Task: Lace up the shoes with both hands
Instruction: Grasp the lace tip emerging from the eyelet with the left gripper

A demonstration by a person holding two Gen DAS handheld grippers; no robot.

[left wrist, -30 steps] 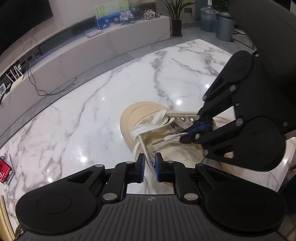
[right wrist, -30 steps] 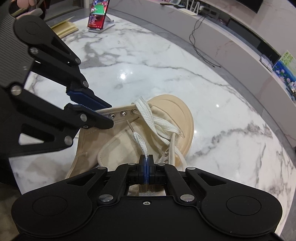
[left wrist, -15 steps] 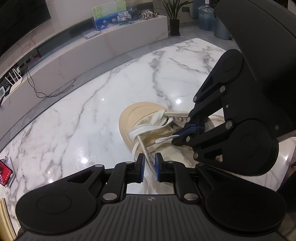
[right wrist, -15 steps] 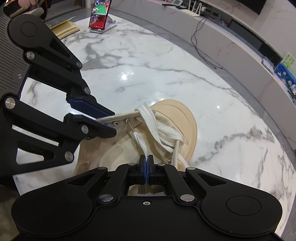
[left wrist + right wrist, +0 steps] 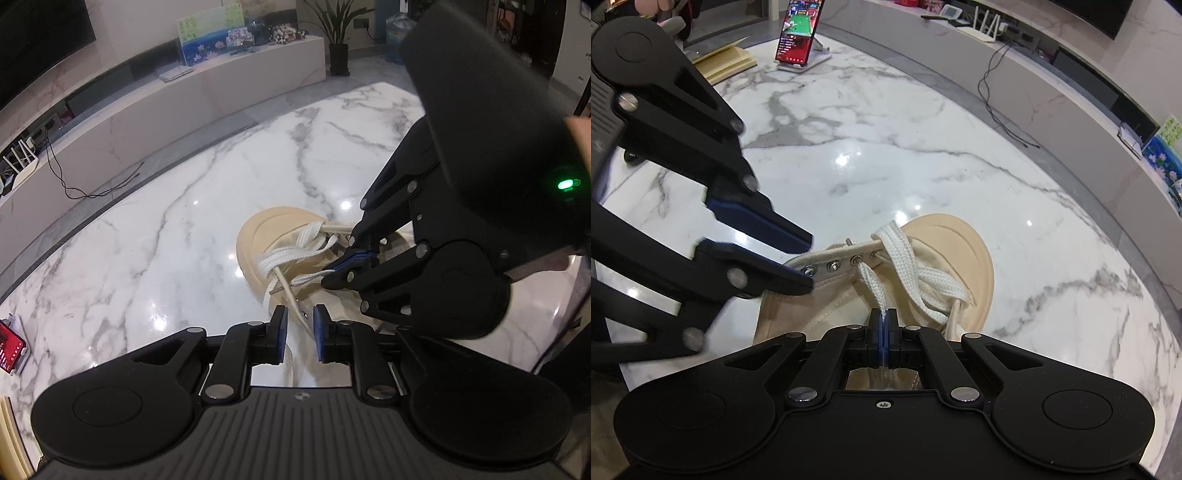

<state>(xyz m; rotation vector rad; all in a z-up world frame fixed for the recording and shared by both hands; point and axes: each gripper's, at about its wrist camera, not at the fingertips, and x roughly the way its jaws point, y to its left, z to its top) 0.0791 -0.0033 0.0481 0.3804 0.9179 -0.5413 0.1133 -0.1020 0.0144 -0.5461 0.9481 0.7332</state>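
A beige canvas shoe (image 5: 266,236) (image 5: 960,251) lies on the marble table, toe pointing away. Its white lace (image 5: 291,254) (image 5: 912,269) crosses the lowest eyelets. My right gripper (image 5: 882,325) (image 5: 338,264) is shut on one lace end just behind the tip. That tip (image 5: 275,291) (image 5: 849,242) pokes out through an eyelet of the left flap (image 5: 831,264). My left gripper (image 5: 300,325) (image 5: 811,263) straddles that flap. Its jaws are opening, and the pads (image 5: 281,330) stand off the flap on both sides.
A phone on a stand (image 5: 798,33) and a beige booklet (image 5: 727,62) sit at the table's far side in the right wrist view. A red-screened phone (image 5: 11,347) stands at the left table edge. A long low bench with cables runs beyond the table (image 5: 166,240).
The lace tip went from just at the eyelet to poking out through the flap. The right gripper came closer to the flap. The left jaws spread off the flap they pinched.
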